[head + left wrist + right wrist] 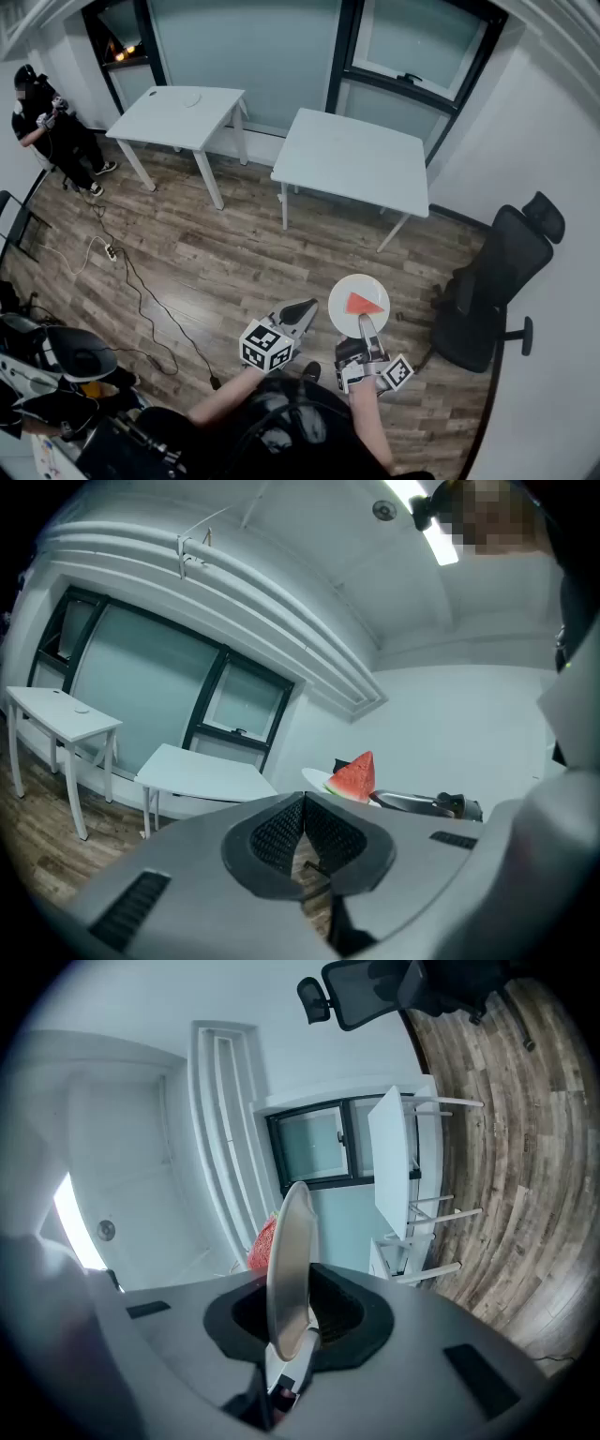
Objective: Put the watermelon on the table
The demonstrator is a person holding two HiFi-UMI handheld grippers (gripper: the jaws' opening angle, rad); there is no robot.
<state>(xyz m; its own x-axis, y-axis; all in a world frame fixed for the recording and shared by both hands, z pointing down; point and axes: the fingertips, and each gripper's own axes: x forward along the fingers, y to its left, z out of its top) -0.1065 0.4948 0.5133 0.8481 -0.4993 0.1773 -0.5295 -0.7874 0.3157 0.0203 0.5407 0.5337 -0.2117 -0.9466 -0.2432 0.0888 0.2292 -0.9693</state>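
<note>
A red watermelon wedge lies on a round white plate that is held in the air above the wooden floor. My right gripper is shut on the plate's near rim. In the right gripper view the plate stands edge-on between the jaws, with the watermelon peeking out behind it. My left gripper hangs just left of the plate, shut with nothing in it; its pads meet. The left gripper view shows the watermelon on the plate. The nearest white table stands ahead.
A second white table stands at the far left under the windows. A black office chair is at the right by the wall. A person stands in the far left corner. Cables trail over the floor on the left.
</note>
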